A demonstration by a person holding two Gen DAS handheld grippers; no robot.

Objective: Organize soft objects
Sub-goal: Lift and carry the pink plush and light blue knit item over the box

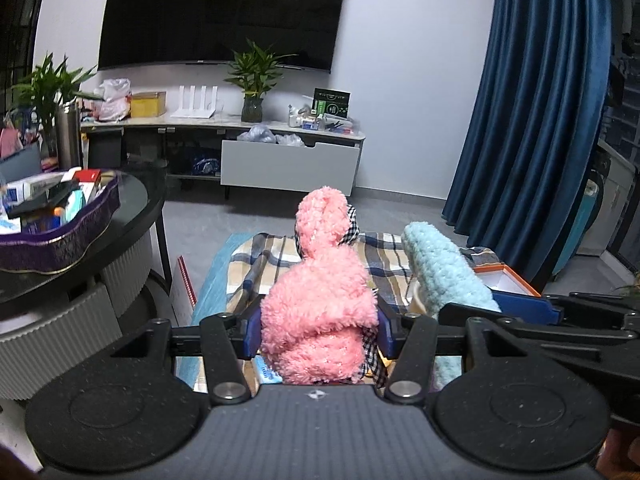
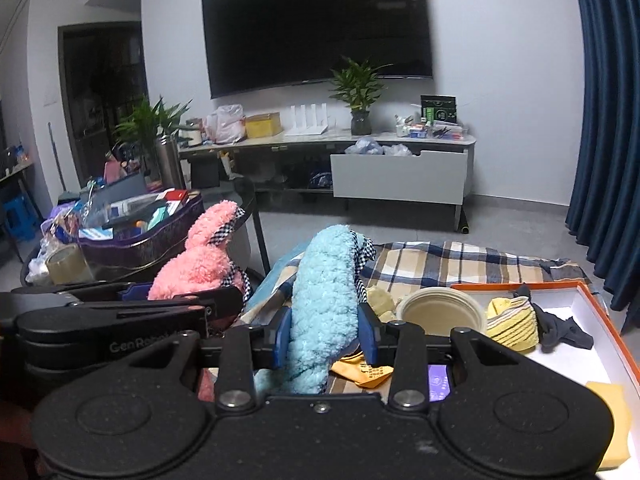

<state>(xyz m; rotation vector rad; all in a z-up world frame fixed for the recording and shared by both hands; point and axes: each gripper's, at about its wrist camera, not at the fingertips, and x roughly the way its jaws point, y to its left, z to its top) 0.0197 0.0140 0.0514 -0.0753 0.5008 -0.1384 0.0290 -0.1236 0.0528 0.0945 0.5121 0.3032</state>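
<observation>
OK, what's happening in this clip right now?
A person holds two tongs side by side above a plaid cloth. The left tongs grip a fluffy pink item; the right tongs grip a fluffy light-blue item. Both are lifted. An orange-rimmed box at the right already holds a yellow striped cloth and a dark one.

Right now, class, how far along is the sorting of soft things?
Done: a yellow sock and dark cloth lie in the orange-edged box. In hand: left gripper holds the pink fluffy piece, right gripper the blue one. Left: placing both.
</observation>
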